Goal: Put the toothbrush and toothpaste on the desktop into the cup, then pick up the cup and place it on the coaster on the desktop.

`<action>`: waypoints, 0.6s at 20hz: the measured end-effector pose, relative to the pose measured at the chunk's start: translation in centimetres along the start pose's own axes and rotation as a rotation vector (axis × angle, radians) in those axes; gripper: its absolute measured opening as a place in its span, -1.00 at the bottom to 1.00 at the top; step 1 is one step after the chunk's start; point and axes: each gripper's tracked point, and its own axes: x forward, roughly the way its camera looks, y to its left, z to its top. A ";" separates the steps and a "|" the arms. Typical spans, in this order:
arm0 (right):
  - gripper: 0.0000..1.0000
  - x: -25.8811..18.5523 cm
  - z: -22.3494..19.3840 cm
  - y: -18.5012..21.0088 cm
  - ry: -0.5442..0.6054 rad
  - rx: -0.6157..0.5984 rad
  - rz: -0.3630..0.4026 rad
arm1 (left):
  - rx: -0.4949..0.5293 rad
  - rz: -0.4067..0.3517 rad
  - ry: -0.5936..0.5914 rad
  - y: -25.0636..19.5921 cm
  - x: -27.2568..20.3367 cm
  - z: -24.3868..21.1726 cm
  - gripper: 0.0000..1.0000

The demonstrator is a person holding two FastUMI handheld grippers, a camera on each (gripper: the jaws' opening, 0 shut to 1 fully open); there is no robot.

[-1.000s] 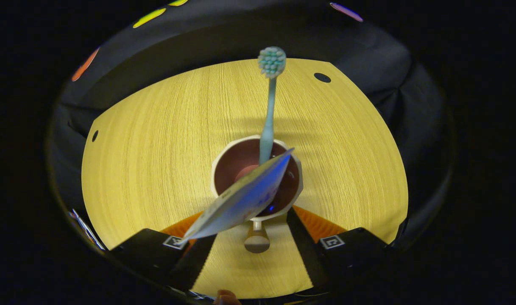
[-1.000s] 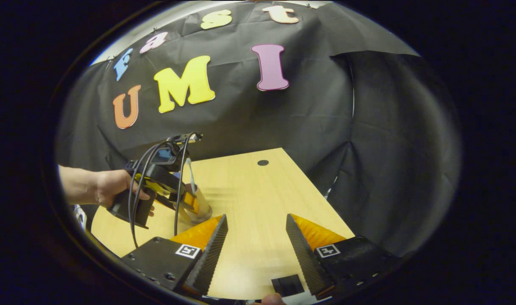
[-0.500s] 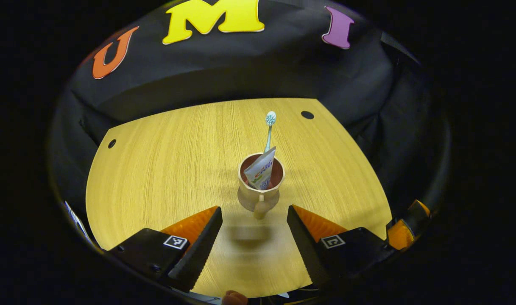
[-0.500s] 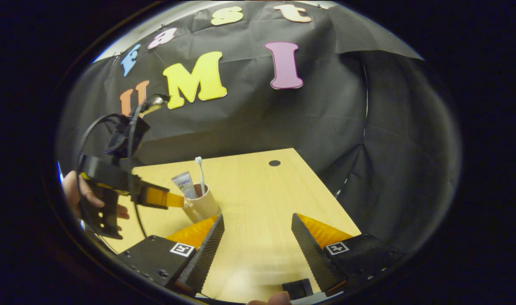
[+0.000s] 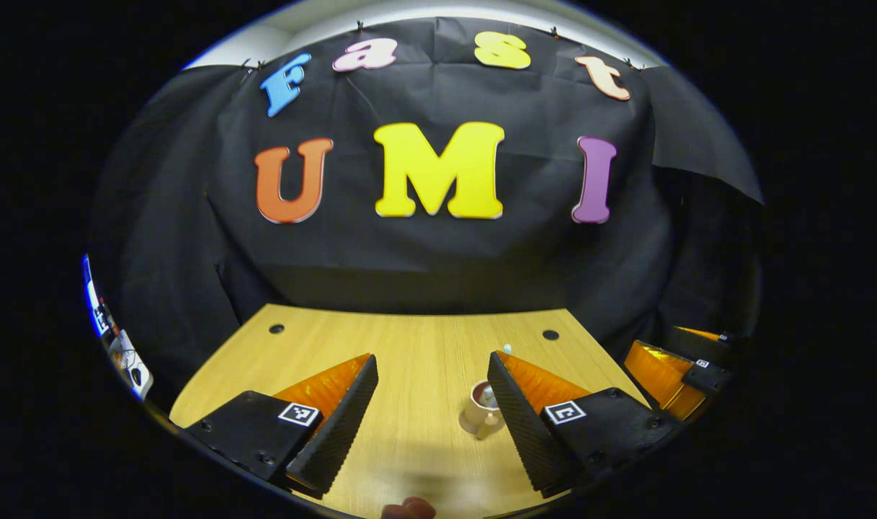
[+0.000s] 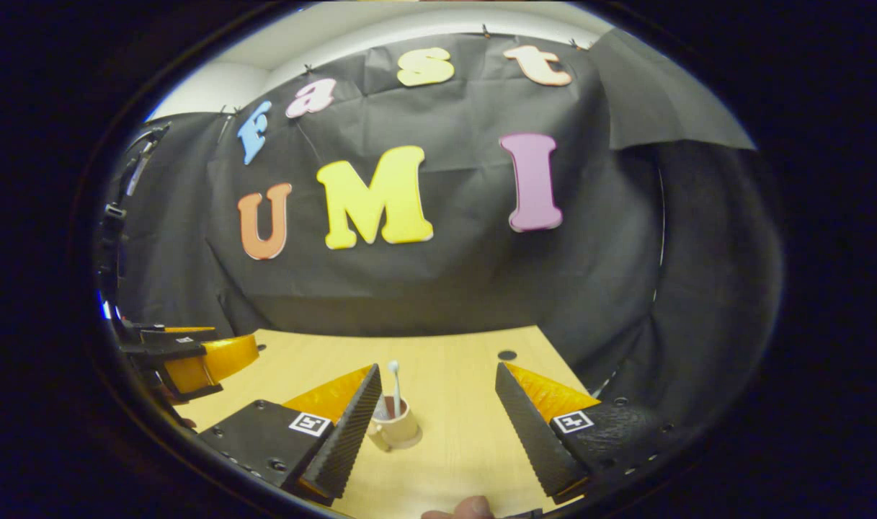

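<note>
On the wooden surface (image 6: 452,375) the cup (image 6: 397,428) stands upright with the toothbrush (image 6: 394,386) rising straight out of it, its head uppermost, and a pale end beside the handle that looks like the toothpaste (image 6: 382,411), though it is too small to be sure. From the right gripper (image 6: 434,425) the cup sits low and just left of the gap, close against the inner edge of its left finger; those fingers are spread wide and hold nothing. From the left gripper (image 5: 431,418) the cup (image 5: 481,409) lies the other way, tucked against the inner edge of its right finger, and these fingers too stand apart and empty. So the cup stands between the two tools, both drawn back from it, and neither looks plainly nearer. Its long axis is vertical, so a grasp would need fingers coming in level across its wall, wide of the toothbrush. The left gripper view looks down into the cup's dark inside and catches the other tool at the right edge; the right gripper view gives the cup's side and the full toothbrush. I can make out no coaster, so where the cup belongs is unsettled.
</note>
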 end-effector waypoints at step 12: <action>0.91 -1.2 4.4 4.0 -0.167 -0.060 0.024 | 0.039 0.058 -0.218 0.1 -0.8 1.1 0.93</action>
